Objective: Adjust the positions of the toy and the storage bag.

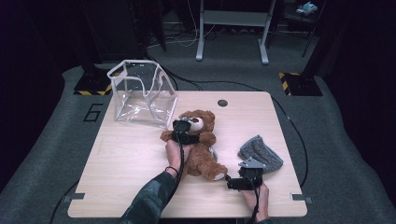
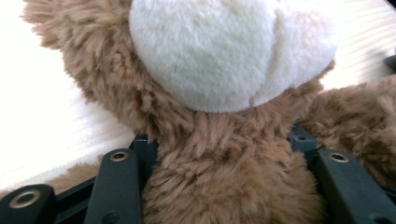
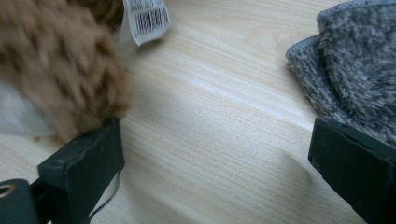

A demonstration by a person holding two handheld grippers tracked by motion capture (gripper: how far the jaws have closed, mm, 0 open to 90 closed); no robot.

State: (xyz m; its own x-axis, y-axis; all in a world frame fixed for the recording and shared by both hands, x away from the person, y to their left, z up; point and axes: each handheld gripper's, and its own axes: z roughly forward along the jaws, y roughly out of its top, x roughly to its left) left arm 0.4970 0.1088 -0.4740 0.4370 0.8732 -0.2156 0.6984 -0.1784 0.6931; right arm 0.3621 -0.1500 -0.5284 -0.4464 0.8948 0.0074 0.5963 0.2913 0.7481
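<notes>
A brown teddy bear lies on its back in the middle of the wooden table. My left gripper reaches over its chest. In the left gripper view my left gripper has its jaws pressed into the fur at both sides of the bear's neck, just under the white muzzle. My right gripper sits low near the front edge, between the bear's foot and a grey knitted cloth. My right gripper stands open over bare wood, its left jaw beside the foot, its right jaw at the cloth.
A clear plastic bag with a white rim stands open at the table's back left, close to the bear's head. A white barcode label hangs from the bear. A round cable hole lies at the back edge. Cables run across the floor.
</notes>
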